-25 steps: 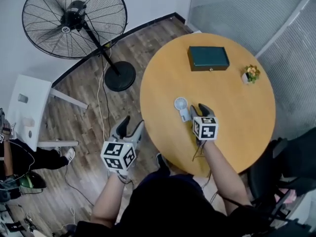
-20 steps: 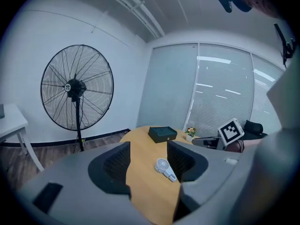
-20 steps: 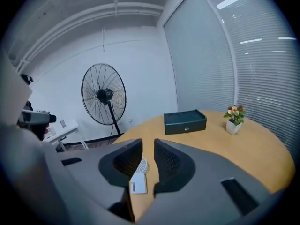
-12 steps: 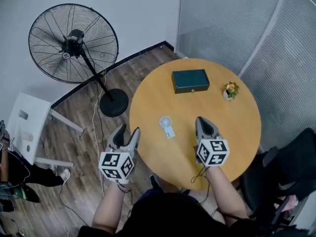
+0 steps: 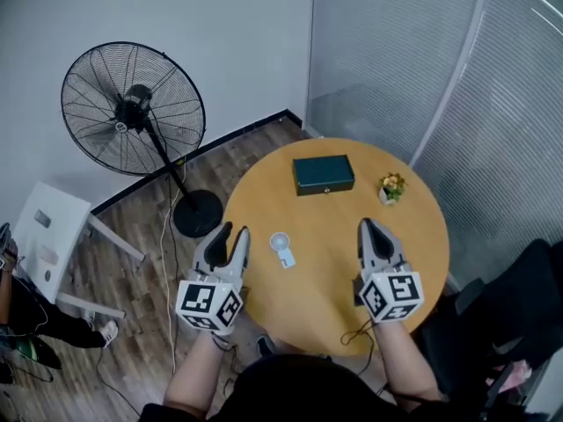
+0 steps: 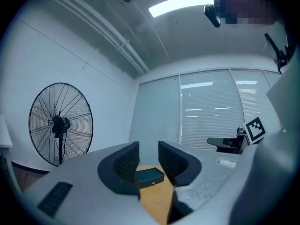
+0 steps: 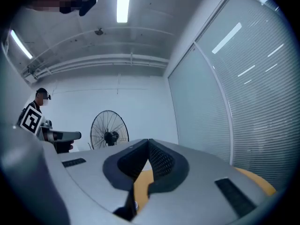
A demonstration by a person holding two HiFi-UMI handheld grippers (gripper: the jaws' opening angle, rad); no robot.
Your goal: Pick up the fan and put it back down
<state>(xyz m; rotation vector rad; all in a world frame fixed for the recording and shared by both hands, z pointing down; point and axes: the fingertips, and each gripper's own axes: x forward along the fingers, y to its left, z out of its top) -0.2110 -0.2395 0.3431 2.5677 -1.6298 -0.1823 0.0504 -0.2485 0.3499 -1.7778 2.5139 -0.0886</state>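
Lying flat on the counter near its left edge, the fan is seen in the head view as a small white thing, its round head turned to the far side and its short handle to the near side. It is touched by neither tool.

The left tool is held just left of the fan, over the counter's edge. Its jaws are part-open and closing, and nothing is gripped between them. In the left gripper view only the distant box is framed in the gap.

The right tool is held well to the right of the fan, above the counter. Its jaws are brought fully together on nothing, and in the right gripper view the ribbed pads are seen to meet at the tips. Both tools are pointed toward the far side.

The dark green box is set at the far side of the counter, with a flower pot near it on the right. A floor fan is stood at the far left, apart from the counter.
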